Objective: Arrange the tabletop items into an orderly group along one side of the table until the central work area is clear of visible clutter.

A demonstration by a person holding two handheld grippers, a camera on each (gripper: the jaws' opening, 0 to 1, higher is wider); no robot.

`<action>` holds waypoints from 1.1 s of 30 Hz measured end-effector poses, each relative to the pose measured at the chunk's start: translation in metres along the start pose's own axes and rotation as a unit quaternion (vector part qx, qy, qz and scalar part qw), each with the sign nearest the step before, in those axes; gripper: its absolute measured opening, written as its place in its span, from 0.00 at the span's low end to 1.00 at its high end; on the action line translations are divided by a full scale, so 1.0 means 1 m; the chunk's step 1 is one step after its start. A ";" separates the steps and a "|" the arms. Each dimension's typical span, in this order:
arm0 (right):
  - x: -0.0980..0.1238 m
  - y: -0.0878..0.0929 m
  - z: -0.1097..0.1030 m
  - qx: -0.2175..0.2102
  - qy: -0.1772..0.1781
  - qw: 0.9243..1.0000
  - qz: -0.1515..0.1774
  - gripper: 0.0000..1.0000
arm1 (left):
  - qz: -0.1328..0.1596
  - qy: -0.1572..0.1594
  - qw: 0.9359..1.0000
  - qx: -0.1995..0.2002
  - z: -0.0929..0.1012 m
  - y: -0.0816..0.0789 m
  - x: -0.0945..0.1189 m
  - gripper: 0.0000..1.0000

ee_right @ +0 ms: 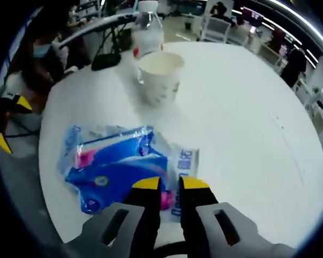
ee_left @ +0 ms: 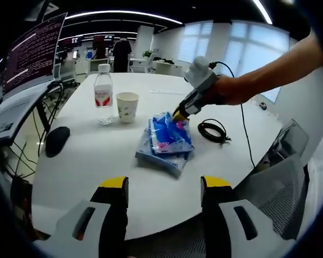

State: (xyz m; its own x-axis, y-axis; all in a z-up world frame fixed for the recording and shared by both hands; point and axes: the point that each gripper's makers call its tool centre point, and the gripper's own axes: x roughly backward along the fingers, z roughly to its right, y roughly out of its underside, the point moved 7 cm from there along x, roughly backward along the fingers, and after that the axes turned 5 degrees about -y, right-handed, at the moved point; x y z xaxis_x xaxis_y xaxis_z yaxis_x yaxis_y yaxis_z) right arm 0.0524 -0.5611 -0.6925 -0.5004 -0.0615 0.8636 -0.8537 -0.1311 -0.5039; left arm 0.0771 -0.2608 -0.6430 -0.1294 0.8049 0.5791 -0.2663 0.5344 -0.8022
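A stack of blue plastic packets [ee_left: 167,140] lies mid-table; in the right gripper view the top blue packet [ee_right: 118,172] rests partly on a paler one [ee_right: 187,161]. My right gripper [ee_right: 171,185] has its jaws pinched close on the near edge of the blue packet, a pink corner showing between them. The left gripper view shows that right gripper [ee_left: 180,114], held by a hand [ee_left: 229,88], touching the packets' far edge. My left gripper [ee_left: 165,184] hovers open at the near table edge, holding nothing. It shows again as the left gripper [ee_right: 11,122] in the right gripper view.
A water bottle [ee_left: 103,94] and a paper cup [ee_left: 127,106] stand together beyond the packets; the cup [ee_right: 161,75] and bottle [ee_right: 148,27] also appear in the right gripper view. A black mouse [ee_left: 57,141] lies left, a coiled black cable [ee_left: 214,130] right. A monitor [ee_left: 32,54] stands far left.
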 end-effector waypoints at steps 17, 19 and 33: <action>0.013 0.014 -0.013 -0.015 0.002 1.000 0.026 0.00 | 0.002 -0.003 1.000 0.009 -0.002 -0.001 0.000 0.52; 0.016 0.019 -0.017 -0.030 0.000 0.999 0.028 0.00 | 0.002 -0.004 1.000 0.009 -0.002 -0.001 0.000 0.52; 0.037 0.057 -0.044 -0.153 -0.007 0.986 0.067 0.01 | -0.001 0.001 1.000 0.004 0.000 0.000 0.000 0.52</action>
State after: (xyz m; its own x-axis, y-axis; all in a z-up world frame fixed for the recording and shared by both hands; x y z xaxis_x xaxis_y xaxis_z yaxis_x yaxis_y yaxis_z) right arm -0.0214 -0.5271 -0.6901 -0.6122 -0.0710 0.7875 -0.7840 0.1840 -0.5929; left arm 0.0768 -0.2613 -0.6427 -0.1265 0.8045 0.5803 -0.2740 0.5339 -0.7999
